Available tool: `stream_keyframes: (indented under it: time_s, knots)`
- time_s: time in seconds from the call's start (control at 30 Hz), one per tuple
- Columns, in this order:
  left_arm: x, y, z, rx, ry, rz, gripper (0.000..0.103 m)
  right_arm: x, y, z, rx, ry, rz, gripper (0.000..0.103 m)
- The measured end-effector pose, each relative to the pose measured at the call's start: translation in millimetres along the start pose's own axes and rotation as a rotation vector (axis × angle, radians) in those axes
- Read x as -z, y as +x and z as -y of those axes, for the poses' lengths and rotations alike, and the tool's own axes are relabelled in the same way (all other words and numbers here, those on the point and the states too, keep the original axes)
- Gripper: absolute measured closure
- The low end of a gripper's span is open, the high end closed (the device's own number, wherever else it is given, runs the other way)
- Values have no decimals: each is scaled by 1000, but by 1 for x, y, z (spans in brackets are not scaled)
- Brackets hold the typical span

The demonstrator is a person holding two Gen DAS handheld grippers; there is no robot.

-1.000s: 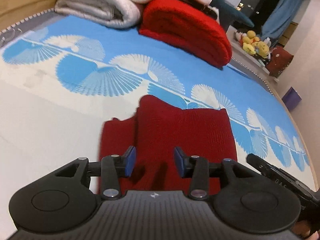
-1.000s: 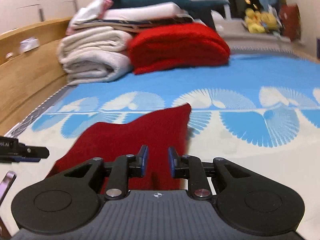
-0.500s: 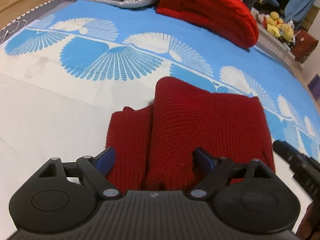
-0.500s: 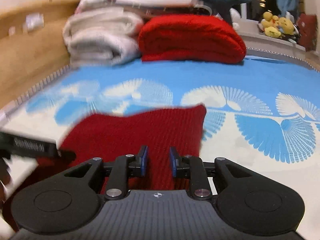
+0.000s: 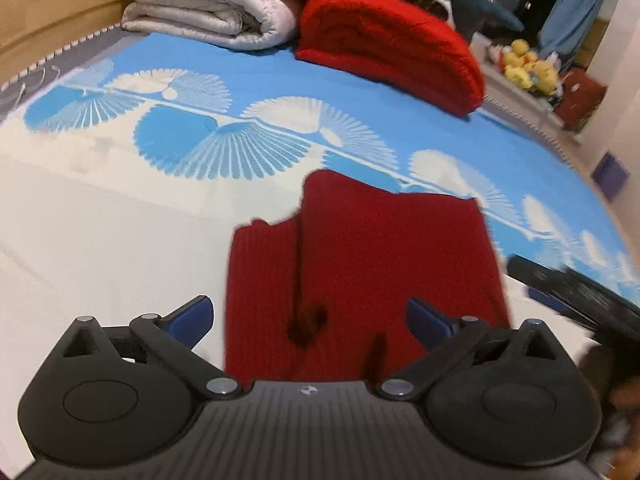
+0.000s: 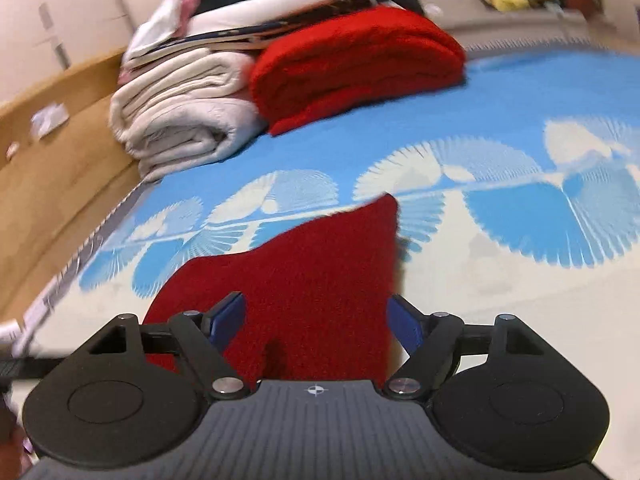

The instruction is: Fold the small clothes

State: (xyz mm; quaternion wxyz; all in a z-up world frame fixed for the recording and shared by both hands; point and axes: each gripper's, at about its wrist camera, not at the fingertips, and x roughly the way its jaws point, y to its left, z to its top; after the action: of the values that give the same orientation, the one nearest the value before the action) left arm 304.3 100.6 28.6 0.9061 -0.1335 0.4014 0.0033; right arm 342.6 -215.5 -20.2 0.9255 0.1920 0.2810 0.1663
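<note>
While both grippers are held spread and empty over its near edge, the red knitted garment (image 5: 380,256) is seen lying partly folded on the bed (image 5: 100,240), in front of the red blanket (image 5: 384,44). It is judged soft and light; the near corners should be pinched.
</note>
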Motion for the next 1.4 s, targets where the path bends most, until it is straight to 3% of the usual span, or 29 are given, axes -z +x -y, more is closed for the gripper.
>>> stream_keyframes:
  time_s: [0.2,0.3,0.4,0.5,0.8,1.03,1.4]
  knots:
    - [36,-22,-3,117,-67,-94,1,-3,11,28,-20,188,-30,22]
    - [53,-17,0,117,-76,-175,1,-8,23,36,-31,246,-49,20]
    - [59,-18,8,83,1,-169,1,-12,41,44,-52,304,-88,16]
    - [57,-23,4,92,-39,-169,1,-11,56,47,-27,333,-116,15]
    - [57,-37,-2,118,-57,-199,1,-13,60,37,-39,283,-134,15]
    - [65,-18,-12,30,-76,-288,1,-17,61,29,-13,193,-150,15]
    - [63,-1,-17,-16,-86,-262,1,-23,91,27,-28,201,-186,11]
